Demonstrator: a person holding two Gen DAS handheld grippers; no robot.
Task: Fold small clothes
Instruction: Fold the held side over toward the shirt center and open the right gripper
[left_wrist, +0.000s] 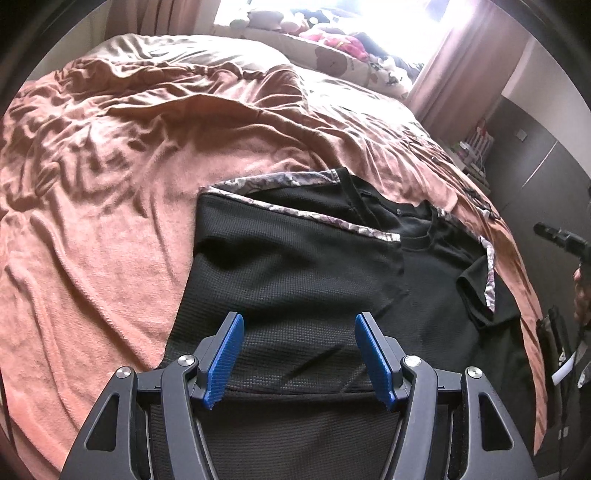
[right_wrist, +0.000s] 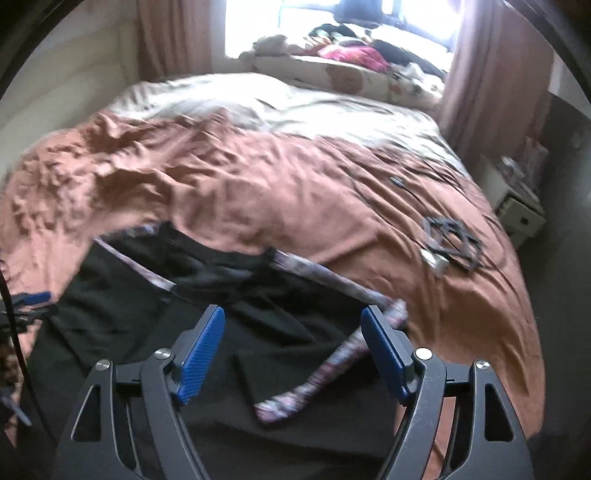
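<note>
Left wrist view
Left gripper (left_wrist: 299, 354): it is hovering low in the frame over the dark cloth, jaws standing apart, nothing between the blue pads.
Black shirt (left_wrist: 295, 258): it is lying across the centre and lower right of the frame on the pink blanket (left_wrist: 110, 184), its waffle-knit side panel already turned inward over the body.
Patterned trim (left_wrist: 332, 221): it is running diagonally through the middle of the frame, marking the edge of that folded panel.
Right sleeve side: it is sitting rumpled at the right of the frame, not yet squared.

Right wrist view
Right gripper (right_wrist: 295, 347): it is hanging at lower centre, jaws wide apart and gripping nothing; the picture is blurred.
Sleeve (right_wrist: 317, 373): its trimmed edge is lying on the shirt body between and below the pads, apparently just laid inward.
Dark cables (right_wrist: 450, 236): they are lying well apart on the blanket, at the right of the frame.
Pillows and toys (right_wrist: 351, 66): they are piled at the top of the frame by the window.

Progress
Done: both sides seem folded toward the middle.
Left: I judge the lengthwise fold, hem toward collar, plus smoothing, is remaining.
</note>
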